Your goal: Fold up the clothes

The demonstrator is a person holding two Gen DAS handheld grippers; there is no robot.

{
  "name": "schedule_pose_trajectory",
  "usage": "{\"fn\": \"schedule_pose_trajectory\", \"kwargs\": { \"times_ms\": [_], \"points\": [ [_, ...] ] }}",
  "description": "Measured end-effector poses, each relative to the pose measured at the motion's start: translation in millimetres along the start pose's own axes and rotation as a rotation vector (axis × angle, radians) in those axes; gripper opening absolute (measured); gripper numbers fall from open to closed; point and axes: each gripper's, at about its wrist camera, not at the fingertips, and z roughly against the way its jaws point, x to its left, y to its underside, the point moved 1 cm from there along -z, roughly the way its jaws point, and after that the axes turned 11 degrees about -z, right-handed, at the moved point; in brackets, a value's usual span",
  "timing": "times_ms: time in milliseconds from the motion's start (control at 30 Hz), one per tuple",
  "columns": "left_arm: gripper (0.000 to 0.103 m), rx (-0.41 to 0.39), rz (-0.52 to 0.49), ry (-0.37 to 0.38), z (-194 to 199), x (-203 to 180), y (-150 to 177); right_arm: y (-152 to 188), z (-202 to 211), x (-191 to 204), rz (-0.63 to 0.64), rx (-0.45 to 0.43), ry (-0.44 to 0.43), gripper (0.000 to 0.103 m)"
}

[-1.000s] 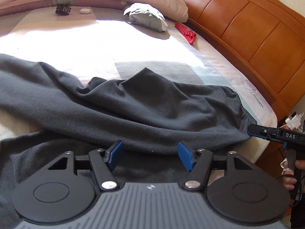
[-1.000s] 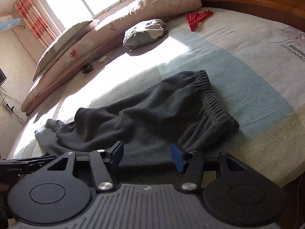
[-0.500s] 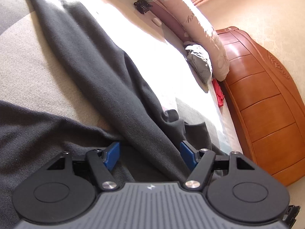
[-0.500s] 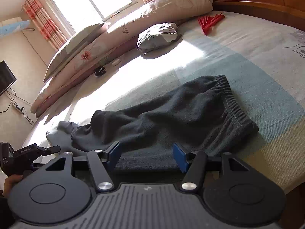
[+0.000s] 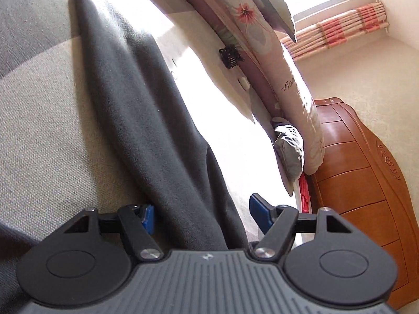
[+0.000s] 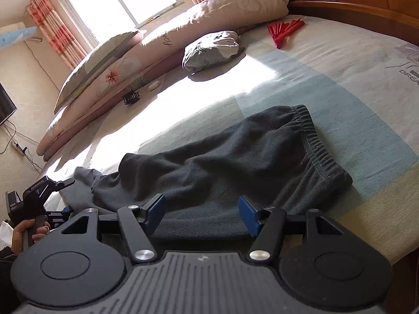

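Here, trousers (image 6: 235, 157) waistband only in right view, both grippers' jaws spread, empty.

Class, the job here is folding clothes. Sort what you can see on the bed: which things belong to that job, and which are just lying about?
Belongs to the job:
- dark grey trousers
- left gripper, open
- right gripper, open

Just lying about:
- red fan
- black hair clip
- grey bundle
- floral pillows
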Motion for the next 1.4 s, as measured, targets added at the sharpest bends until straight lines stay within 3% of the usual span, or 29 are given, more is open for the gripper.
{"fn": "schedule_pose_trajectory", "kwargs": {
  "times_ms": [200, 367, 533, 600, 700, 800, 933, 1000, 1400],
  "points": [
    [0.071, -0.033, 0.025, 0.013, -17.0, 5.1, -18.8, 1.6, -6.2, 4.4, 0.005, 0.018, -0.008, 0.068],
    [0.071, -0.017, 0.029, 0.009, -25.9, 6.2, -28.6, 3.6, -12.5, 8.8, 0.015, 0.036, -0.011, 0.069],
    [0.068, 0.014, -0.057, 0.004, -24.0, 3.3, -21.8, 4.1, -14.6, 11.1, 0.008, 0.043, -0.021, 0.069],
    [0.055, 0.017, -0.054, -0.011, -26.4, 8.2, -25.3, 3.8, -18.4, 12.0, 0.010, 0.053, -0.018, 0.069],
    [0.009, 0.011, 0.033, -0.049, -28.9, 32.1, -24.5, 4.3, -23.1, 14.8, 0.013, 0.060, -0.017, 0.069],
    [0.009, 0.036, 0.000, -0.035, -27.4, 34.3, -24.8, 6.1, -24.8, 18.4, 0.013, 0.067, -0.030, 0.069],
    [0.006, 0.074, -0.006, -0.123, -28.0, 15.8, -34.7, 5.5, -24.5, 21.5, 0.029, 0.067, -0.022, 0.069],
    [0.003, 0.056, -0.092, -0.167, -21.2, -4.2, -36.0, 3.6, -20.8, 22.9, 0.023, 0.055, -0.033, 0.069],
    [0.003, -0.086, -0.300, -0.190, 81.8, -86.6, -16.9, 5.9, -10.7, 34.2, 0.086, 0.056, -0.092, 0.069]
  ]
}}
